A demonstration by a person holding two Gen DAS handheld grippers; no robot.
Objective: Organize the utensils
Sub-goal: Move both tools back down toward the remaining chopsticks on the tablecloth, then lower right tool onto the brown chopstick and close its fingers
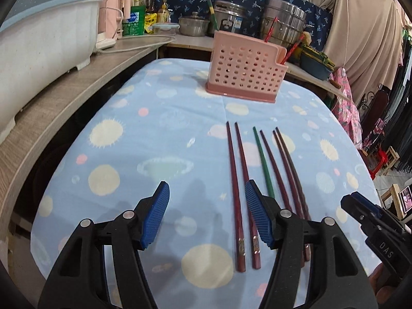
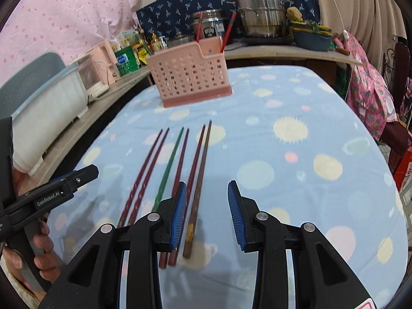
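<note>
Left claw (image 1: 207, 215) gapes above the worktop (image 1: 154, 134) with nothing between its blue pads (image 1: 157, 216); right claw (image 2: 207, 215) is likewise parted and empty. At 12 o'clock from both lie 6 chopsticks (image 1: 257, 180) in a row, 1 green (image 1: 262, 162). Farther at 12 stands the pink holder (image 1: 244, 74), 2 red sticks (image 2: 228, 32) inside.

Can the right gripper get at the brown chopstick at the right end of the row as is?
Probably yes. The right gripper is open and empty, and the brown chopstick lies flat between its fingers' lines with nothing over it; the neighbouring maroon chopstick is close alongside.
</note>
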